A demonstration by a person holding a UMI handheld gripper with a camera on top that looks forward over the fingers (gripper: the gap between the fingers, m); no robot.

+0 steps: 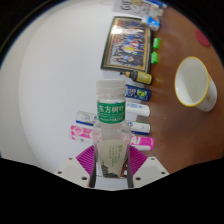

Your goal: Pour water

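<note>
A clear plastic water bottle [111, 125] with a green label and white cap stands upright between my fingers. My gripper [110, 160] is shut on the bottle's lower body, with a pink pad [85, 157] pressed against each side. A white paper cup [195, 82] with a yellow rim stands on the brown surface, beyond the fingers and to the right. The cup's opening faces up and its inside looks pale; I cannot tell if it holds water.
A white table [60, 80] fills the left side. A dark framed box [131, 45] of small packets lies at the far middle. Small bottles and packets [140, 85] lie in a row behind the water bottle. A pink-printed packet [80, 129] lies just left of it.
</note>
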